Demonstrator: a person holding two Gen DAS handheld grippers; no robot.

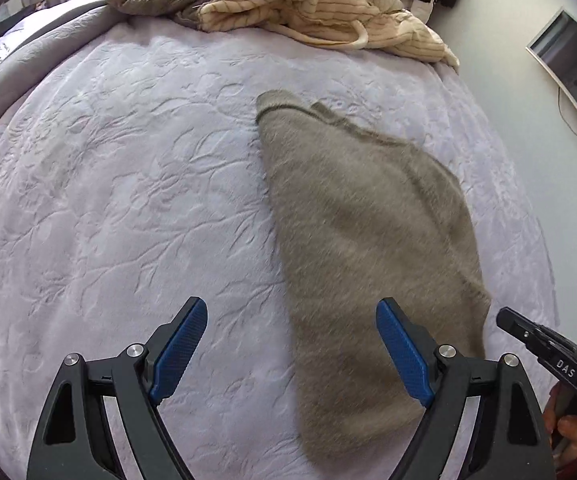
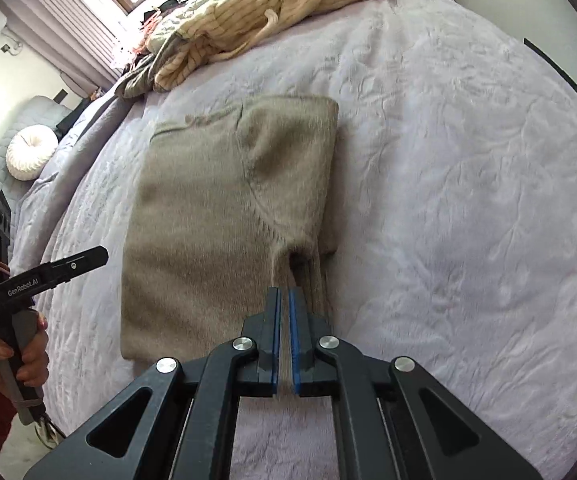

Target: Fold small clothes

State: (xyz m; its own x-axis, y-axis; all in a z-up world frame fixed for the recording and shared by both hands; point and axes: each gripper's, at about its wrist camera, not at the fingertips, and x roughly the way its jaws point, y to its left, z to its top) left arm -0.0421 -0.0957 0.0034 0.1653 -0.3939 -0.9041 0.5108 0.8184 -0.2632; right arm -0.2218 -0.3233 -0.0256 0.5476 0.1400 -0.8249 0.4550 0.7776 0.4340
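left hand-held gripper (image 1: pixel 291 312): your jaws are wide apart, nothing between the pads, hanging over the bed (image 1: pixel 128 200)
sweater (image 2: pixel 228 216): grey-beige, folded flat on the lavender bedspread
right hand-held gripper (image 2: pixel 284 292): pads nearly together with a thin gap, nothing visibly pinched
clothes pile (image 2: pixel 248 20): striped cream stuff heaped at the bed's far end
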